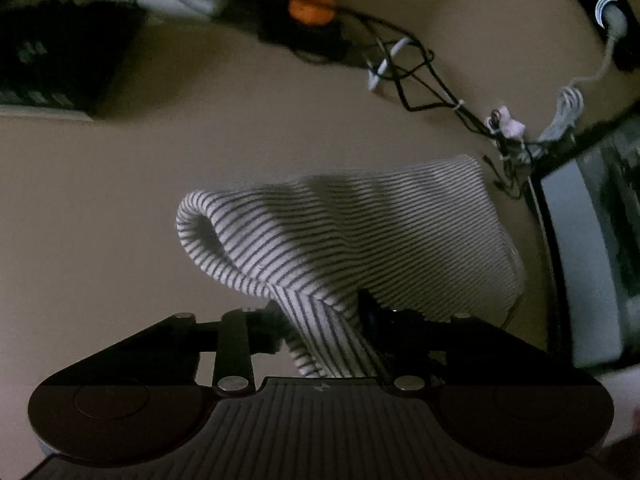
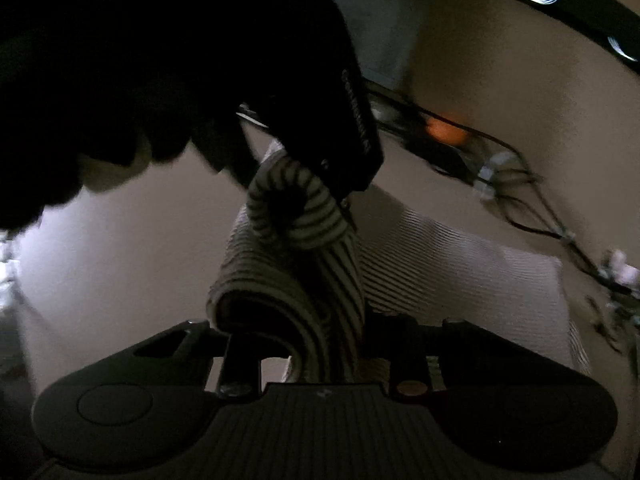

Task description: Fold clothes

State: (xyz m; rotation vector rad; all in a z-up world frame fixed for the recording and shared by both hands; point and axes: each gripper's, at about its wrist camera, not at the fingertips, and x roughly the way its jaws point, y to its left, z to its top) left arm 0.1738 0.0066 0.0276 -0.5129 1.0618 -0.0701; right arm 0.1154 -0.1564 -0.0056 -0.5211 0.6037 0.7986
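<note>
Right wrist alone shows the left gripper (image 2: 340,184) too; both grippers clamp the striped garment (image 1: 360,232).

The garment (image 1: 360,232) was white with thin dark stripes. The table (image 1: 160,168) was plain tan. Both grippers, left (image 1: 320,320) and right (image 2: 320,336), were black. A far blurred object (image 1: 312,4) was orange; the cables (image 1: 416,80) near it were black and white.

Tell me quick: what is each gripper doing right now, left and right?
Left gripper: jaws closed on the striped garment.
Right gripper: jaws closed on a bunched edge of the same striped garment.
</note>
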